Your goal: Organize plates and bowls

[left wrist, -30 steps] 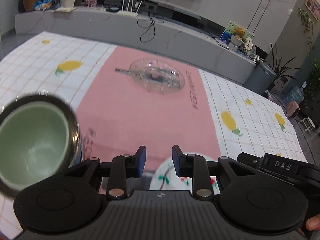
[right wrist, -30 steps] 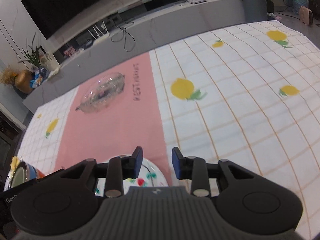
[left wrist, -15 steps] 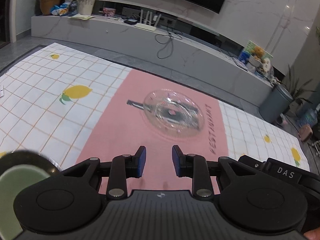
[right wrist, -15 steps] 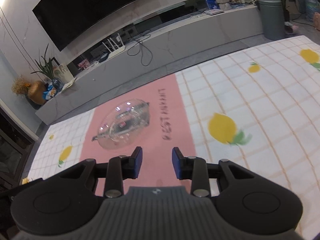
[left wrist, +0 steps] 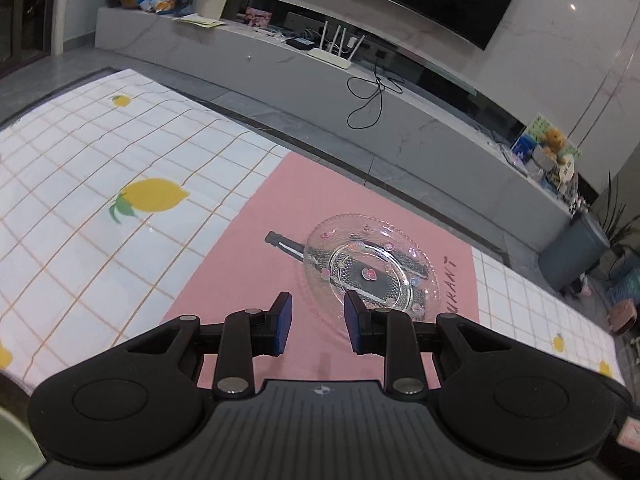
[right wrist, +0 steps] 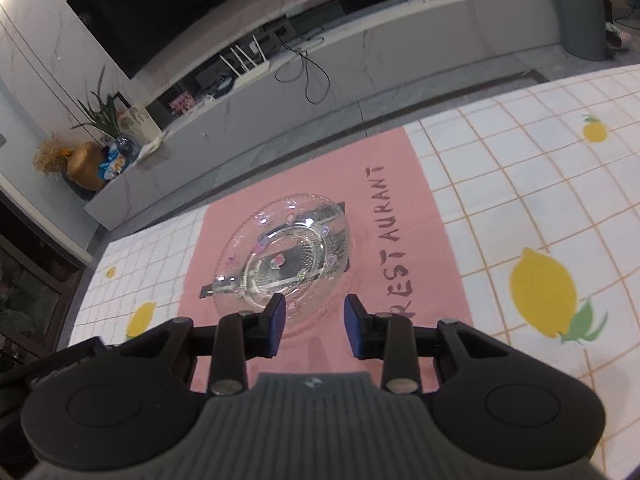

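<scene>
A clear glass plate with small pink flowers lies on the pink placemat, over its printed knife. My left gripper hovers just short of the plate's near rim, jaws apart with nothing between them. In the right wrist view the same glass plate sits straight ahead, and my right gripper stands open at its near edge, empty. A sliver of the green bowl shows at the bottom left of the left wrist view.
The table wears a white checked cloth with lemons. Beyond its far edge runs a long grey TV bench with a router and cables. A grey bin stands on the floor to the right.
Both grippers moved forward over the pink placemat toward the glass plate, which now looms larger. The green bowl and the flowered white plate slid out of view behind them. Jaw gaps stayed the same.
</scene>
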The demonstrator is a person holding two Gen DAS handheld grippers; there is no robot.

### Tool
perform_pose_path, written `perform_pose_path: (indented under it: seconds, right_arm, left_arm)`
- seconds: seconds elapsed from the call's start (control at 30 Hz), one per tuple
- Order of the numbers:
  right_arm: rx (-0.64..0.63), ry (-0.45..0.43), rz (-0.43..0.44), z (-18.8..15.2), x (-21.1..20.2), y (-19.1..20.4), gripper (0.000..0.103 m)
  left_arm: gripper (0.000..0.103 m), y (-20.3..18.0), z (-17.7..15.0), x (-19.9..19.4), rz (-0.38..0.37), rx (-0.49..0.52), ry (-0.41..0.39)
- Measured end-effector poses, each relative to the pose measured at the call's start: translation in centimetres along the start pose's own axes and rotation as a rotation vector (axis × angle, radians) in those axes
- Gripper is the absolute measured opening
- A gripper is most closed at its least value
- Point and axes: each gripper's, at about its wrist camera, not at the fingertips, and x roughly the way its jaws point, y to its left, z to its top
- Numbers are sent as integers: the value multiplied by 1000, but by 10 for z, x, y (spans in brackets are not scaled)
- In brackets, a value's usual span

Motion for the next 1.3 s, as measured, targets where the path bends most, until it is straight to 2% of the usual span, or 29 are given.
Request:
perform_pose_path:
  seconds: [0.2,0.3,0.6,0.83,1.03,1.1,1.3]
  right_arm:
    - [102,58,-7,16,34,-19,32]
    - [131,75,-2,22,46,-27,31]
    - [200,115,56,22,66,-34,7]
    - [211,118,54,18,62,-33,5]
    - [223,149,16,11,42,-41,4]
    - [235,158,1,7,34,-46,4]
    - [272,181,-42,-1,15,-58,4]
  left_arm:
    - [32,-1,6,20,23,-36,8]
    - [32,-1,2,31,13,-56,41]
    - [32,7,-2,47,34,-77,84]
    - [32,6,-7,45,11,-72,87]
    - [32,3,-11,44,-55,-63,90]
    - [39,2,-12,46,-95,-60,91]
    - [42,-6,-18,46,-140,20,65]
